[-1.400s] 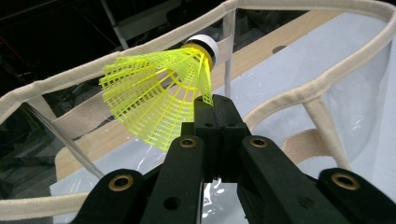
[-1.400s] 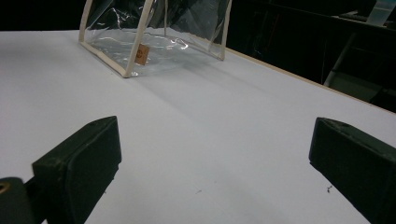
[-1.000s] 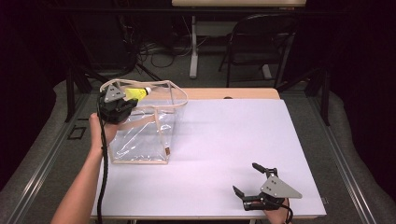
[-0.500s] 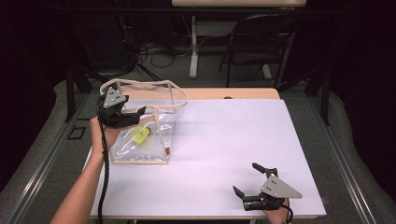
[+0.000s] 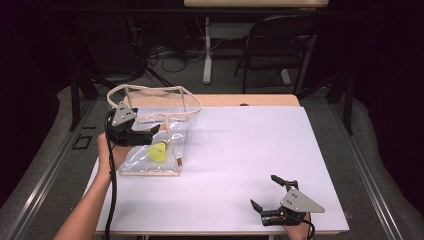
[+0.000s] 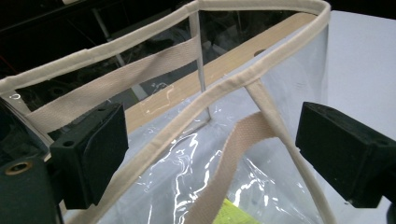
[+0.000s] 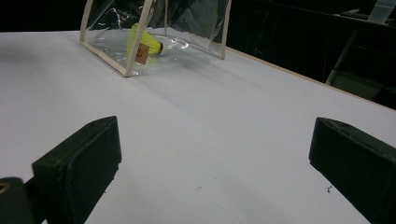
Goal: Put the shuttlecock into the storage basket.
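Note:
A clear plastic bag [image 5: 192,102] with beige trim and straps stands at the table's left side. A yellow shuttlecock [image 5: 158,151] lies on the bag's floor, also seen in the right gripper view [image 7: 142,43] and at the bottom of the left gripper view [image 6: 229,214]. My left gripper [image 5: 150,134] hovers at the bag's left side above the shuttlecock. Its jaws have just been opening and now stand wide, pressing on nothing; the bag's rim [image 6: 201,100] runs past the gap [image 6: 210,154]. My right gripper [image 5: 264,191] rests open near the front right, empty [image 7: 215,168].
The white table top [image 5: 260,145] stretches between the bag and the right gripper. A wooden strip [image 5: 250,100] edges its far side. Beyond it stand a dark chair [image 5: 280,45] and a desk leg with cables on the floor.
The shuttlecock left the left gripper's jaws and dropped to the bag's floor. The left jaws opened and the hand shifted slightly toward the bag's near left. The right gripper stayed still.

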`<state>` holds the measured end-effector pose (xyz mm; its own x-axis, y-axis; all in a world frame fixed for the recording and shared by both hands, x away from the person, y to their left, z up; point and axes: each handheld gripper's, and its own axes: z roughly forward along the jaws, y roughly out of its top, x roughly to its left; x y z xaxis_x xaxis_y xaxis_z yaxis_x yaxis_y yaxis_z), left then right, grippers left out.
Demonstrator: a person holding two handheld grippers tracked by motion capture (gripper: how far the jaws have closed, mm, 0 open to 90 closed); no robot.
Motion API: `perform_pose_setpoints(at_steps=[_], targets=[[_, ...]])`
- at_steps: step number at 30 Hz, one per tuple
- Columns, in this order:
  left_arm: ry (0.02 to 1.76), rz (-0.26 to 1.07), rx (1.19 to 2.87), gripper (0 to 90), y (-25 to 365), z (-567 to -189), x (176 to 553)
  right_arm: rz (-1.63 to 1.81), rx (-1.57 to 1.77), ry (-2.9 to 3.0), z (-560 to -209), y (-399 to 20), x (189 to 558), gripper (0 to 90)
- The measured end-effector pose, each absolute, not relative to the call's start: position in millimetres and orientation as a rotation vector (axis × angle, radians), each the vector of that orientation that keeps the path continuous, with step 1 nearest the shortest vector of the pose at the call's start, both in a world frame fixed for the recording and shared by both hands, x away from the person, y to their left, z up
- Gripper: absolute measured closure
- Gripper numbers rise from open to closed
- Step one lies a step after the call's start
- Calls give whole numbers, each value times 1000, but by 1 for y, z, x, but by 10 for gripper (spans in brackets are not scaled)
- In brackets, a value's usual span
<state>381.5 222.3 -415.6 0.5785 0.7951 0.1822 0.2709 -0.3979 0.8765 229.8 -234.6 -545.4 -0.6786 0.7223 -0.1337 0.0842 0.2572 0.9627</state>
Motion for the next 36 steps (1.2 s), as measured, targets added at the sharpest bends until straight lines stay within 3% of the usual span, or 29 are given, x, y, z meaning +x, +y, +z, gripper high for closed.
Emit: perform_pose_setpoints(at_steps=[11, 36], targets=[[848, 750, 1943, 3, 218, -425, 364, 1453, 725, 1966, -545, -233, 229, 17], [778, 726, 1908, 0, 209, -451, 326, 1433, 732, 1978, -547, -230, 231, 17]])
